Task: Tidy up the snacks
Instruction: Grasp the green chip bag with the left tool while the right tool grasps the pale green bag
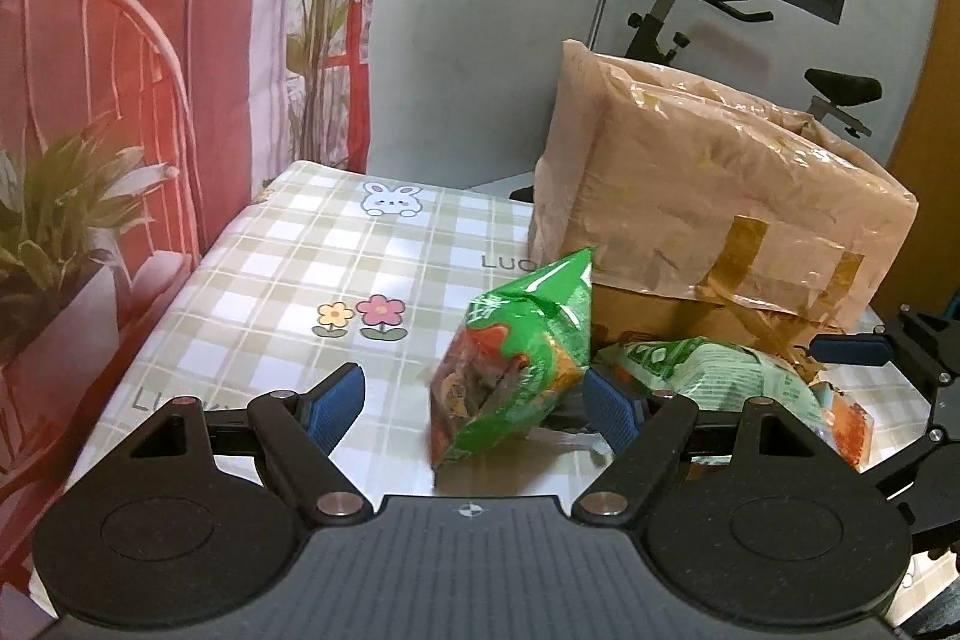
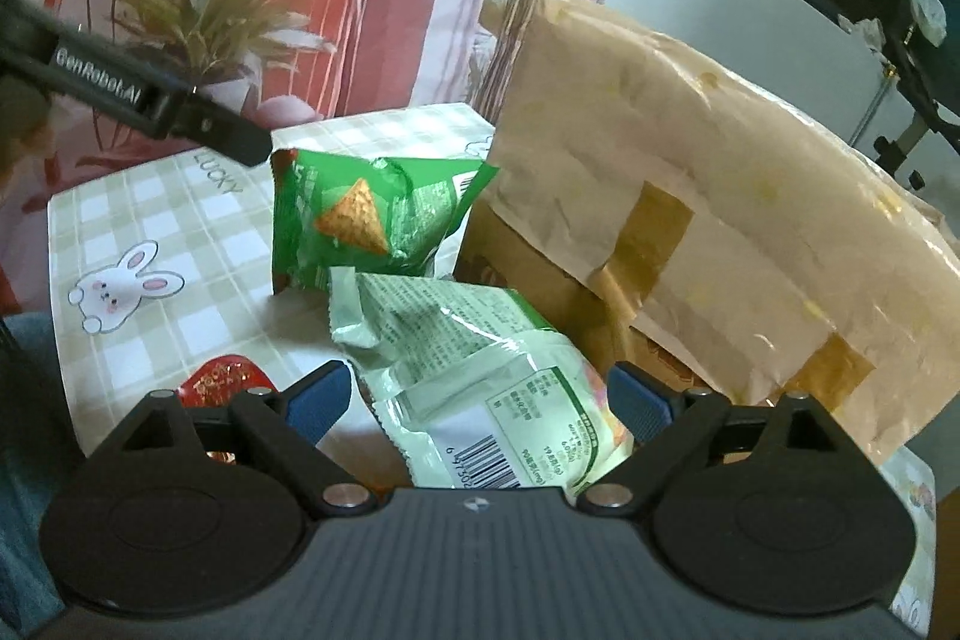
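L gripper [image 1: 474, 400] fingers spread wide, upright green bag [image 1: 510, 370] between them, pads not touching it. R gripper [image 2: 480, 400] fingers also apart over pale bag [image 2: 480, 376] lying flat on counter [image 1: 252, 280], near box [image 2: 720, 220] at right.

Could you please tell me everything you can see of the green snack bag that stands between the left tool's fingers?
The green snack bag is a glossy, crinkled foil pouch, puffed and sealed as far as shows, printed with a golden cone-shaped chip and orange artwork. It stands tilted on the checked tablecloth, one sealed corner pointing up, beside the taped cardboard box. A paler green bag lies close by. The left tool straddles it with jaws wide; the pads do not press it.
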`<state>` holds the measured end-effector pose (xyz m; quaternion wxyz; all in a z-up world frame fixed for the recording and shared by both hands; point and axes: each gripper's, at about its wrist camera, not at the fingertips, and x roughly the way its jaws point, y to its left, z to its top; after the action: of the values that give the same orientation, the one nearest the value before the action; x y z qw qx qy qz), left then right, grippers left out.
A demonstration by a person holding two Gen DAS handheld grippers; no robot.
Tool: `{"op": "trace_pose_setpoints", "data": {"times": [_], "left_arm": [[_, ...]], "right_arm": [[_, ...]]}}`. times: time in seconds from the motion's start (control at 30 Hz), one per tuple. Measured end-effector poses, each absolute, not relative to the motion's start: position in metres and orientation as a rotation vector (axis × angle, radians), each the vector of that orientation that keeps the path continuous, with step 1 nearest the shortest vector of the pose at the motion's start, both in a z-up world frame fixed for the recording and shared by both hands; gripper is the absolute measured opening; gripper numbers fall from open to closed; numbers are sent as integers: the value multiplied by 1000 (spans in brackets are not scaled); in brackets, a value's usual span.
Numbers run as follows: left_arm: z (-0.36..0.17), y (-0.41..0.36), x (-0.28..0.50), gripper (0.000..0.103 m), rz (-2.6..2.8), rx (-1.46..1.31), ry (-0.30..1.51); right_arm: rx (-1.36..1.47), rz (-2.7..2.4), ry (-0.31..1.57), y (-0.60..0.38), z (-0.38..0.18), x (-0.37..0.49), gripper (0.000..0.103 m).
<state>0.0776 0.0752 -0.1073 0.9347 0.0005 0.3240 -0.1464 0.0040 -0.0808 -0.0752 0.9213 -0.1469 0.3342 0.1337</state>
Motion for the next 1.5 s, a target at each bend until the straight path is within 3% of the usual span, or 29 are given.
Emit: {"op": "trace_pose_setpoints", "data": {"times": [0.33,1.07,1.17,1.33,1.5], "left_arm": [[-112,51,81,82,-356,29,666],[-142,64,98,82,-329,41,721],[-147,58,102,83,-334,56,715],[-158,44,112,85,-335,136,688],[-168,31,129,85,-334,175,679]], "right_arm": [[-149,198,702,-112,-64,2,95],[-661,303,694,-47,-124,26,101],[-638,276,711,-53,-130,34,97],[-501,292,706,-75,-117,34,79],[-346,289,713,-94,-102,32,75]]}}
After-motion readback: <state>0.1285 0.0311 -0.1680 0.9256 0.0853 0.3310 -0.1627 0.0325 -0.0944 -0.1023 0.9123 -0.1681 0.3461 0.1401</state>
